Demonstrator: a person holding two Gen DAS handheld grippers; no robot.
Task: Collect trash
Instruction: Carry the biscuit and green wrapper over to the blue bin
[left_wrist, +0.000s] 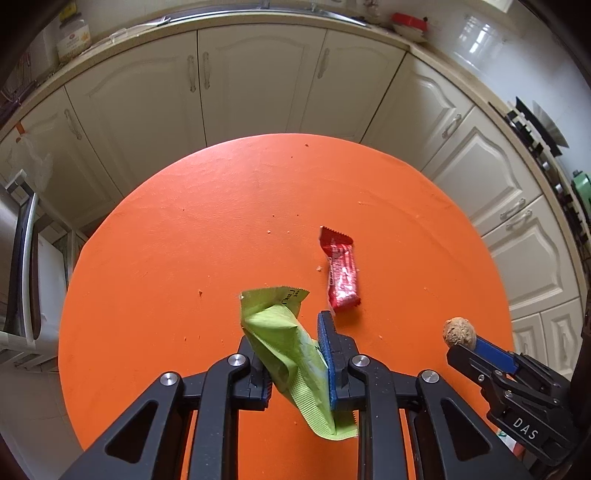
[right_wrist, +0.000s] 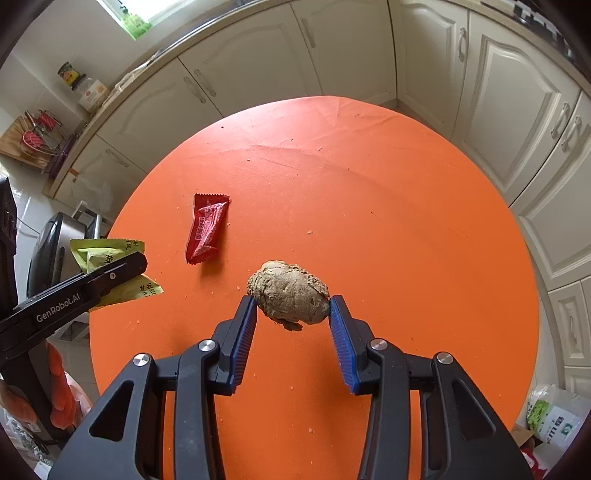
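Above the near part of the round orange bench (left_wrist: 184, 240), two pieces of trash hang in the air, each pinched in a gripper. The left gripper (left_wrist: 291, 354) is clamped on a crumpled green wrapper (left_wrist: 284, 339), which runs lengthwise between the blue pads, its torn top sticking out past the fingertips and its other end trailing back toward the camera. From the right wrist view the same wrapper shows at the bench's left edge, poking out on both sides of the black finger. The right gripper (right_wrist: 291, 306) grips a brown, crumbly lump (right_wrist: 290, 293) at its fingertips, both pads pressing on its sides, with the lump clear of the bench surface.

On the bench itself a red wrapper (left_wrist: 341, 273) lies flat, near the middle and a little beyond the two grippers, touching neither. Small crumbs are scattered over the orange surface around it.

Beyond the far edge of the bench stand cream cabinets (left_wrist: 258, 85) under a counter that carries a jar (left_wrist: 72, 38). To the bench's left, low down, sits a steel appliance (right_wrist: 55, 240).
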